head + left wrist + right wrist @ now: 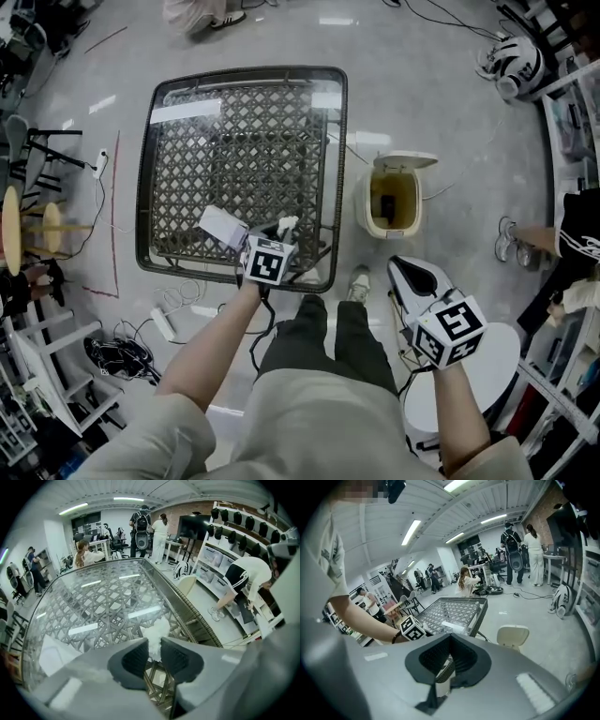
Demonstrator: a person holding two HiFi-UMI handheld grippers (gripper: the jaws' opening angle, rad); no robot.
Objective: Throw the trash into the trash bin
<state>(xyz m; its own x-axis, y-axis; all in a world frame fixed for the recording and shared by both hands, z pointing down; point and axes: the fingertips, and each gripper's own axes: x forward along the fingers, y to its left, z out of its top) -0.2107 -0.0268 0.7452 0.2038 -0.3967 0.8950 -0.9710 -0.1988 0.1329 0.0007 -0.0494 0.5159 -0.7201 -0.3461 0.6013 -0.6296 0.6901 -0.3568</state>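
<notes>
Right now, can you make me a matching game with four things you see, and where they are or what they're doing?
Things:
1. crumpled white paper
2. trash bin
3. right gripper
4. flat white packet

Places or states:
A. on the floor beside the table, lid up
B. jaws together, holding nothing
C. lying flat on the glass tabletop
D. pinched in the left gripper

Pairs: 1-D, 2-A, 3-B, 4-C

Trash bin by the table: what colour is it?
The trash bin is cream; the head view shows it best.
</notes>
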